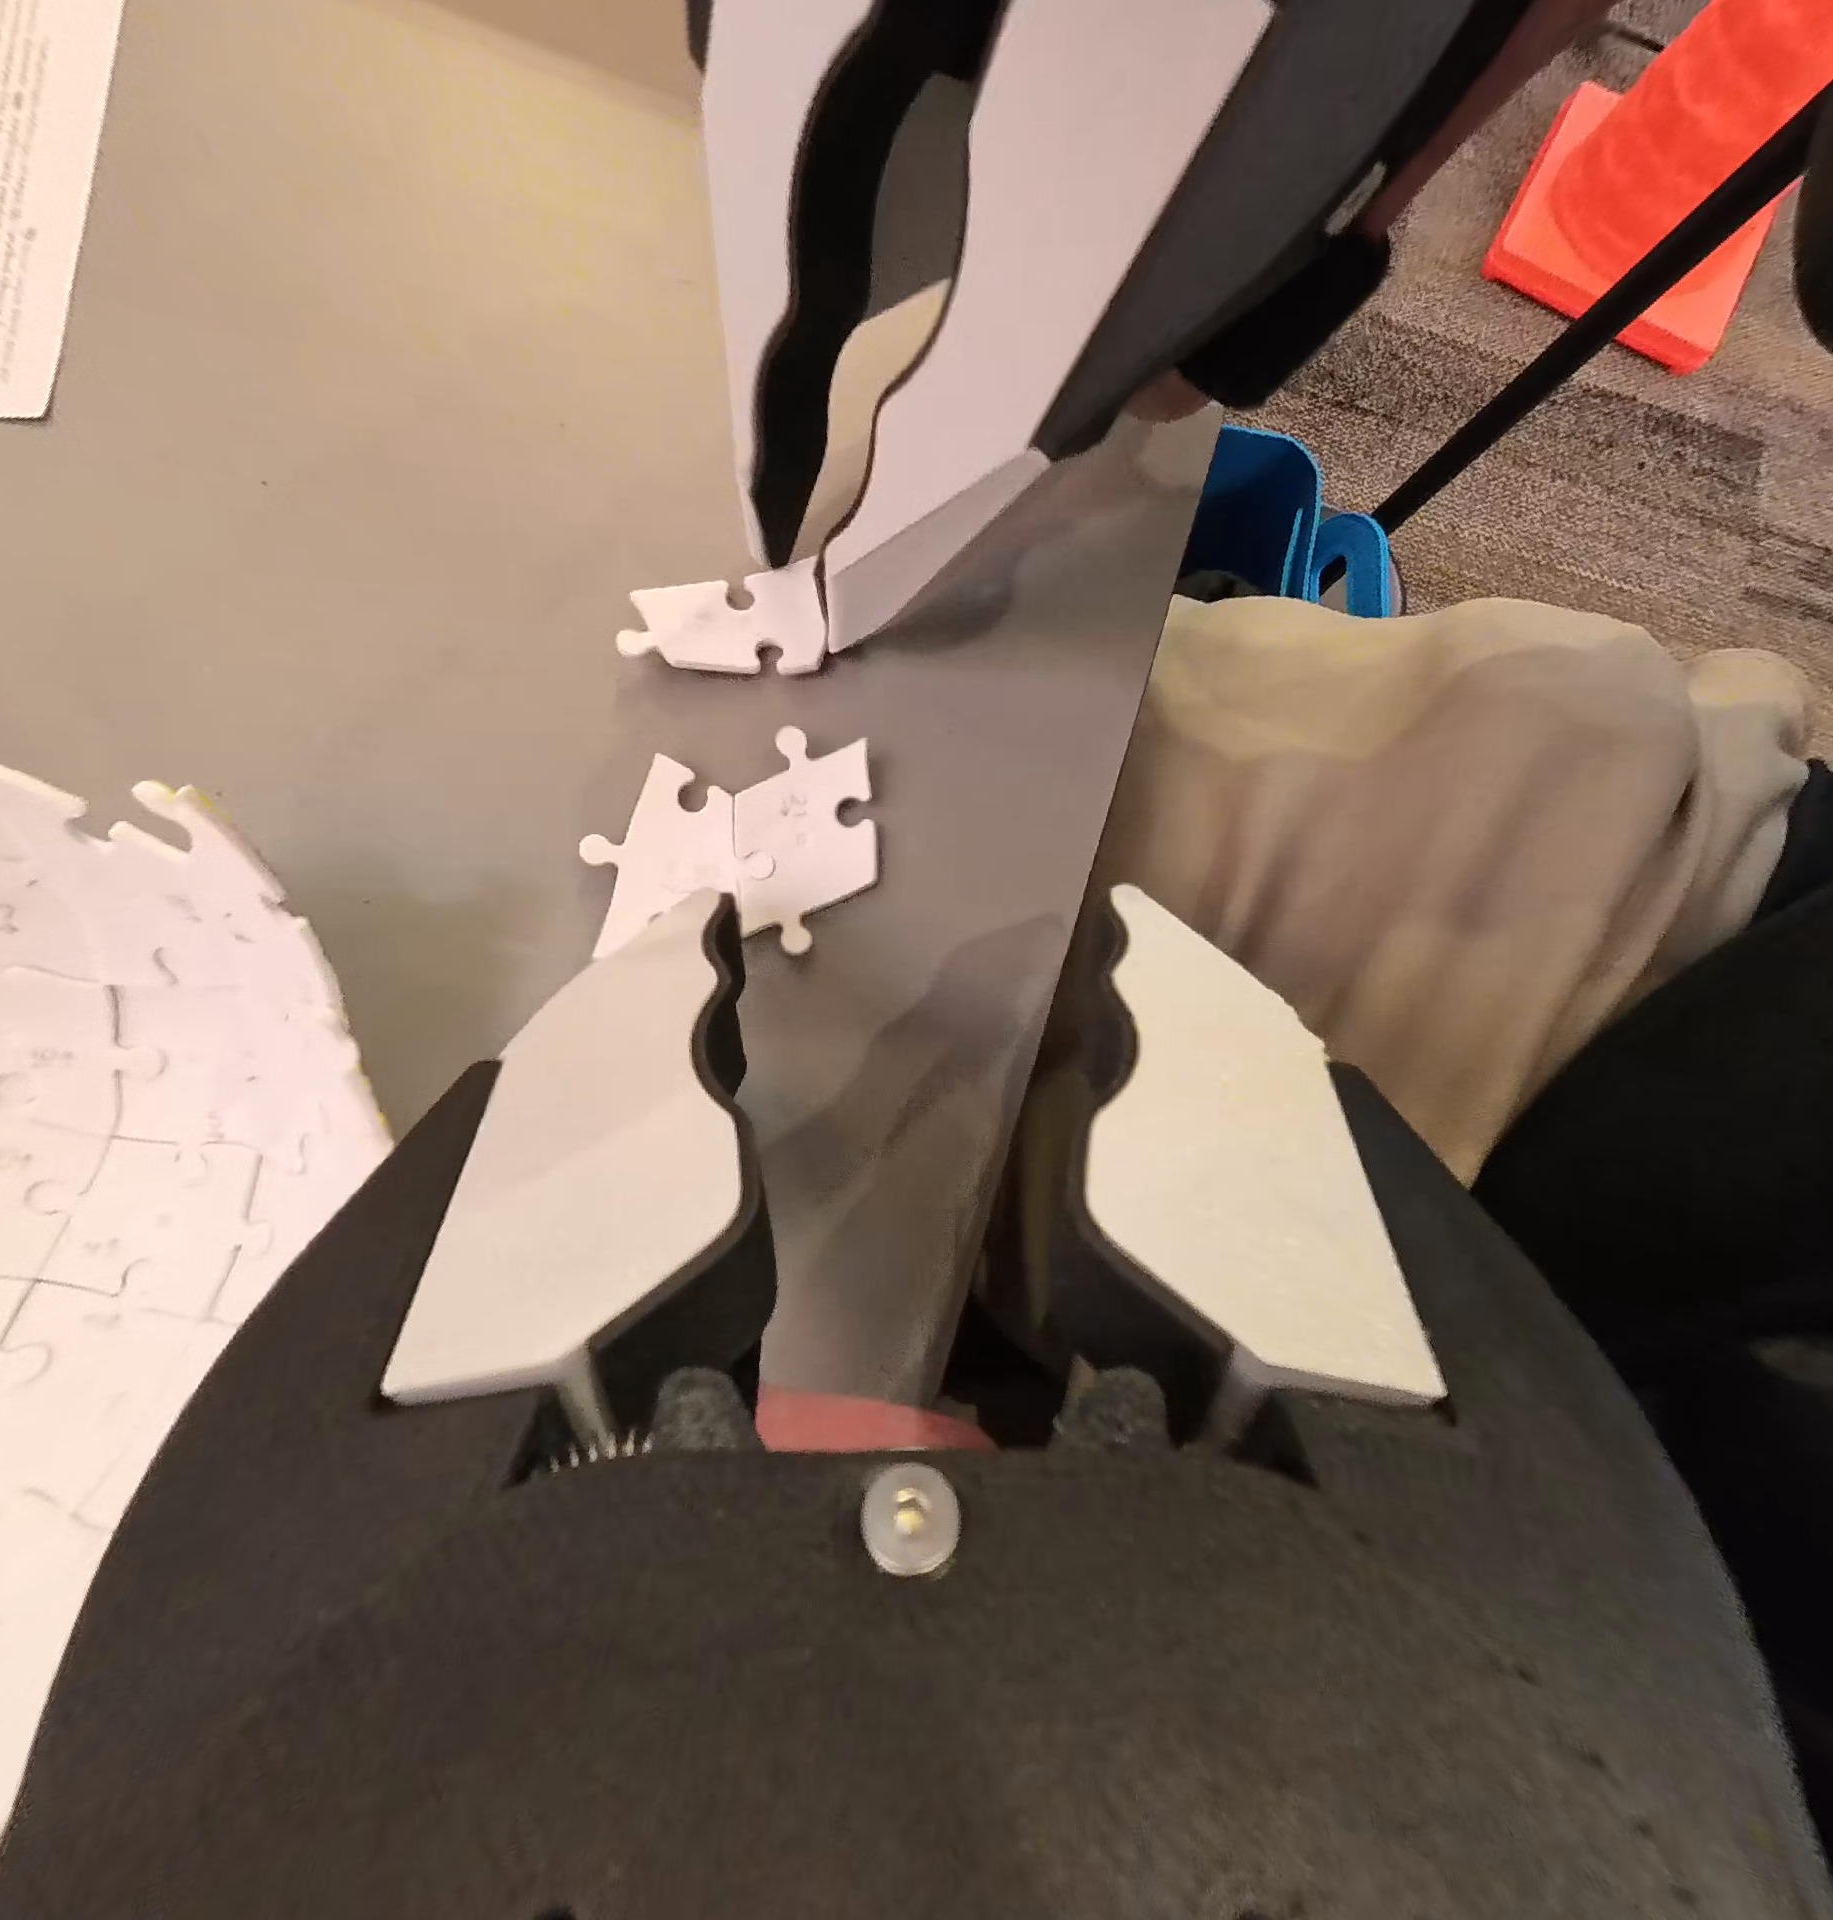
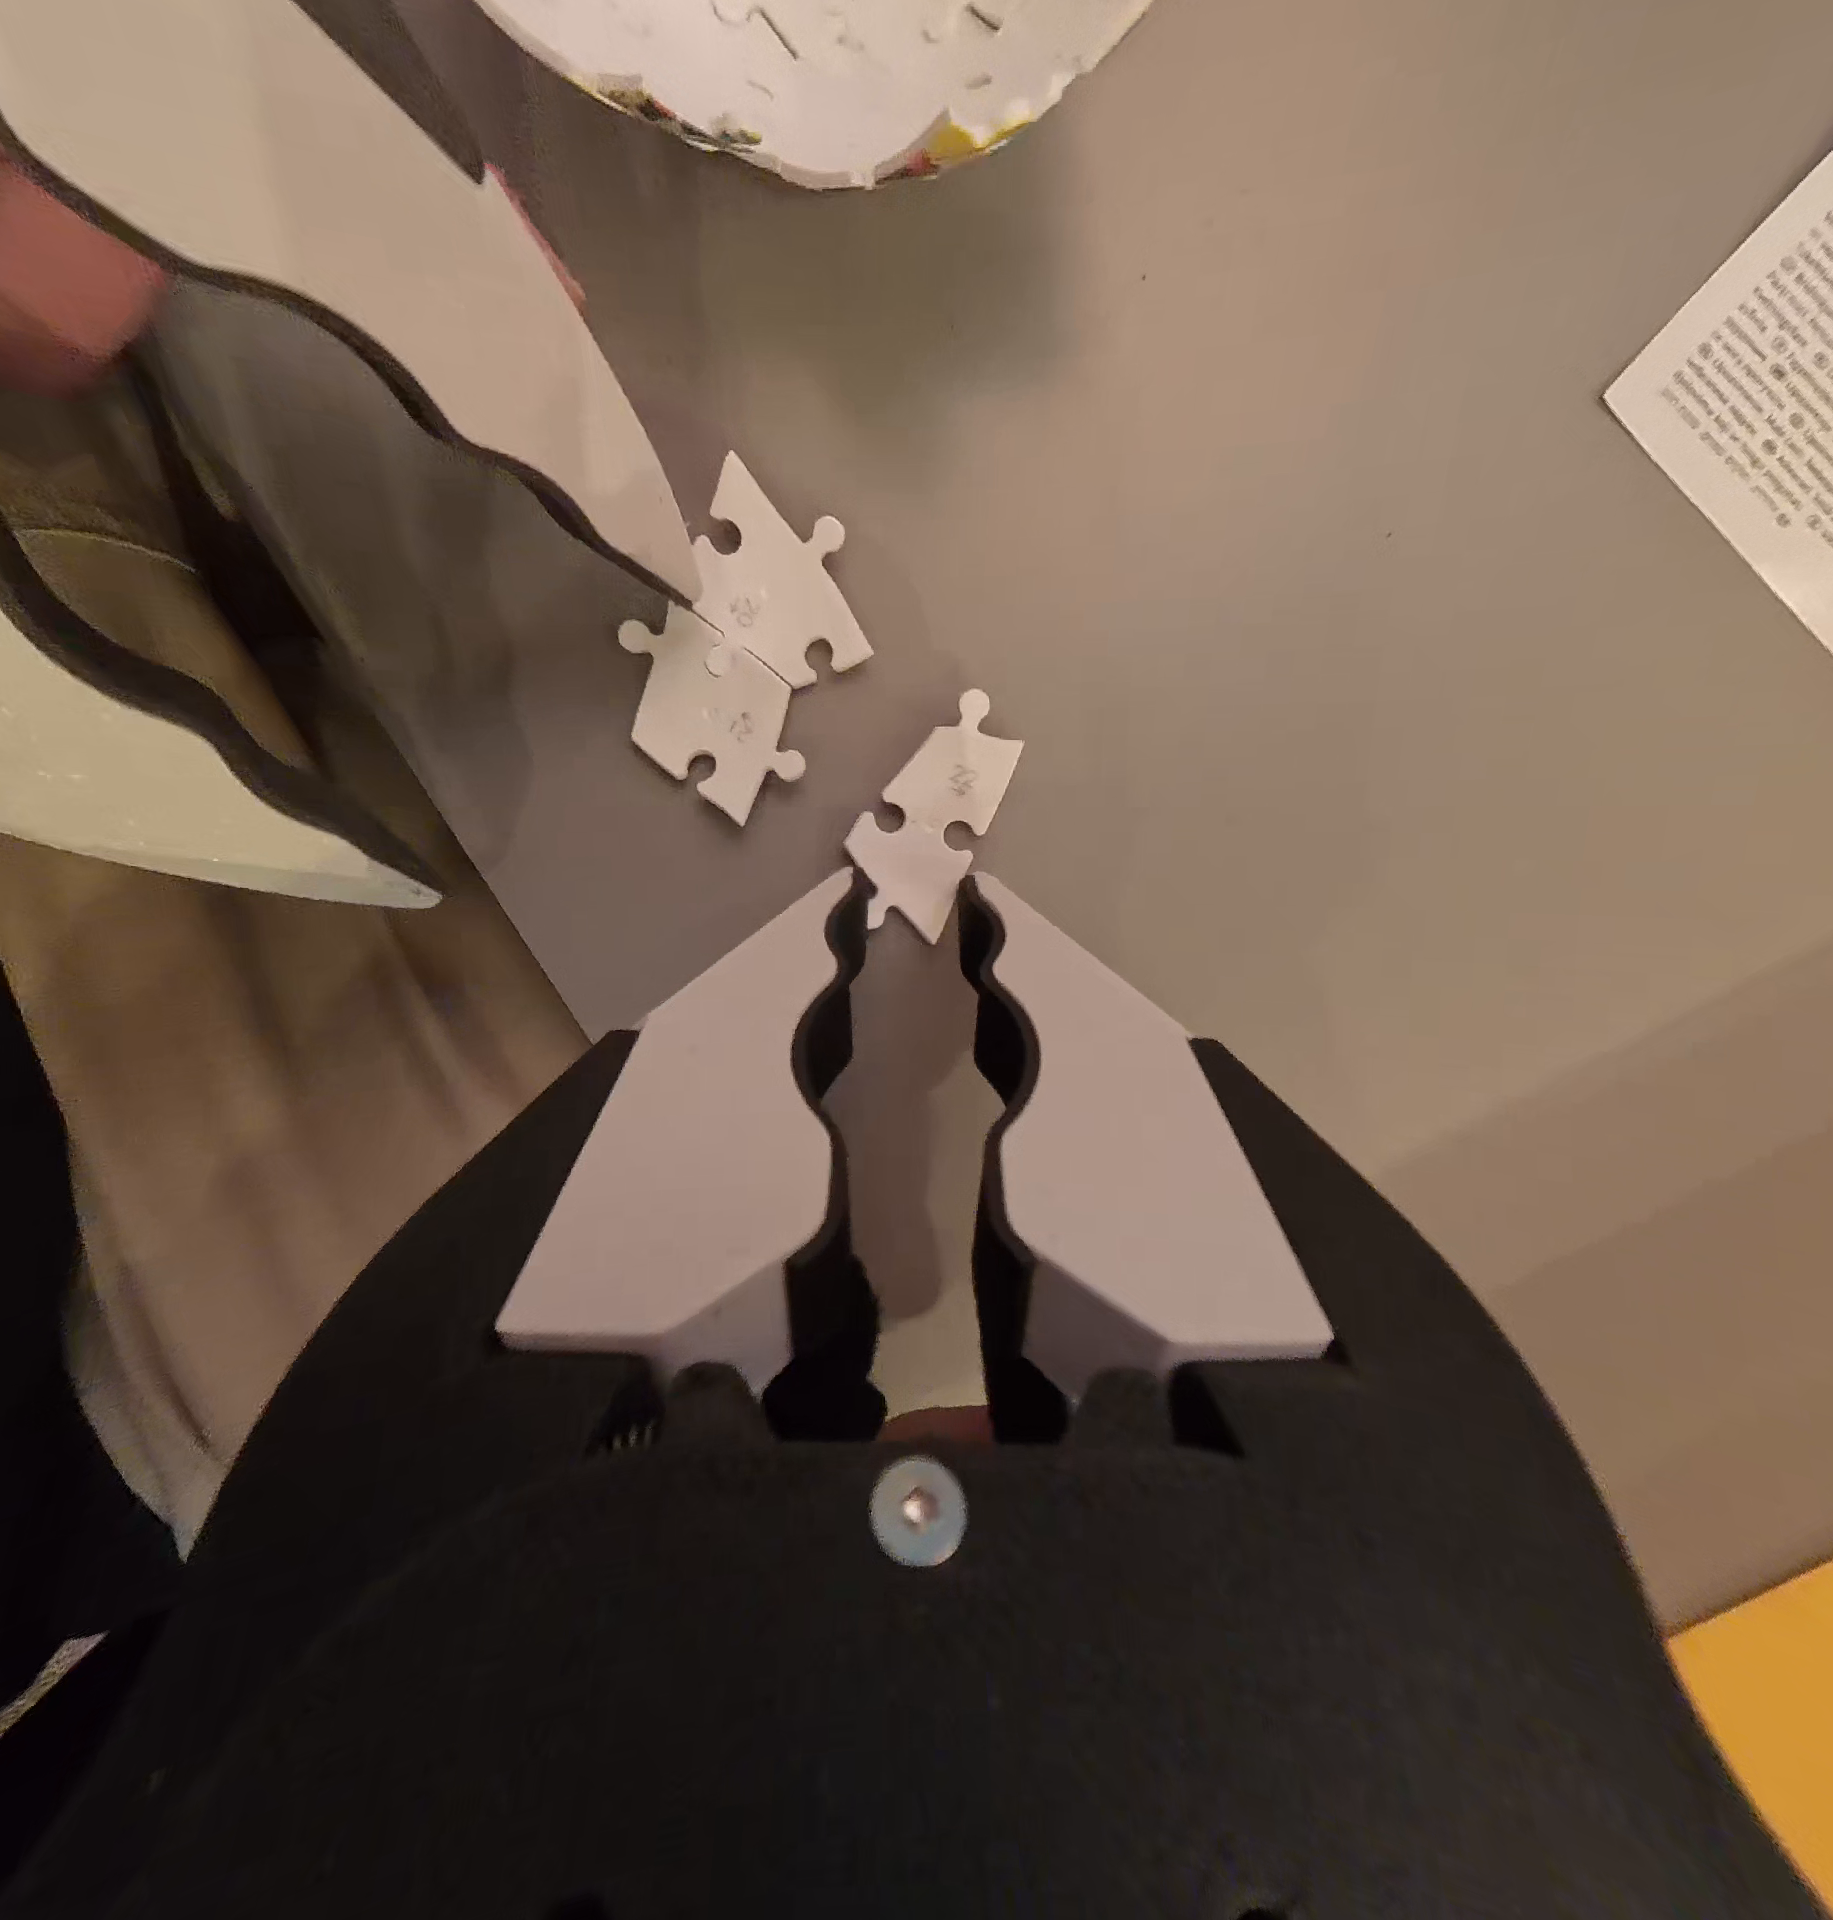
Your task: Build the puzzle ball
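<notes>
Now right fingers [image 2: 876, 914] narrowly apart around single puzzle piece [image 2: 933, 831].

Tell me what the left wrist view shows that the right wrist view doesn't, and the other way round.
Only the left wrist view shows the floor past the table edge: an orange cone on carpet and a blue bin.

Only the right wrist view shows a yellow surface at the lower right corner.

Both show the grey table, the joined pair of pieces, the single piece at the right claw, the open left claw, the half-built ball and a printed sheet.
</notes>
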Available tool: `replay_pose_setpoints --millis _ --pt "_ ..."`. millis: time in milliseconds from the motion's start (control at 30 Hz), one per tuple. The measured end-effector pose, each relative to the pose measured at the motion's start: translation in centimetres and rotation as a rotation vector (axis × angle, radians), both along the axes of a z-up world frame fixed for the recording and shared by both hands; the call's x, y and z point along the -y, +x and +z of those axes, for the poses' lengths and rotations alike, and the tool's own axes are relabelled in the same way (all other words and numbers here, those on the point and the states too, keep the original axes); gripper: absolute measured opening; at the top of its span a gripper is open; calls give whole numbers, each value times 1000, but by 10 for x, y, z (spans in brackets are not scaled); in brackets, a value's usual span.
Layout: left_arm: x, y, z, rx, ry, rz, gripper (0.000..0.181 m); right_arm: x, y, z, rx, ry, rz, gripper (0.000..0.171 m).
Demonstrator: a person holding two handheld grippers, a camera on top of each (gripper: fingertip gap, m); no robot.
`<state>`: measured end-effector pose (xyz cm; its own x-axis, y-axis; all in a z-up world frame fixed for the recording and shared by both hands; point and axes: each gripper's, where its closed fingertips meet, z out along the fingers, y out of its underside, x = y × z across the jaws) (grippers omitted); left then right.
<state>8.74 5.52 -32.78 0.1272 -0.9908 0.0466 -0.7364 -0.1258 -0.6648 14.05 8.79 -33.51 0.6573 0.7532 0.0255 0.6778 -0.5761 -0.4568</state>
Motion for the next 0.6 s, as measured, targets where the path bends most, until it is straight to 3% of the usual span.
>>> replay_pose_setpoints --millis 367,600 --pt "9 -2 -7 -38 6 -44 64 3 3 2 -17 7 -25 14" --pt "7 7 5 23 32 -73 62 9 0 7 -48 3 -1 14"
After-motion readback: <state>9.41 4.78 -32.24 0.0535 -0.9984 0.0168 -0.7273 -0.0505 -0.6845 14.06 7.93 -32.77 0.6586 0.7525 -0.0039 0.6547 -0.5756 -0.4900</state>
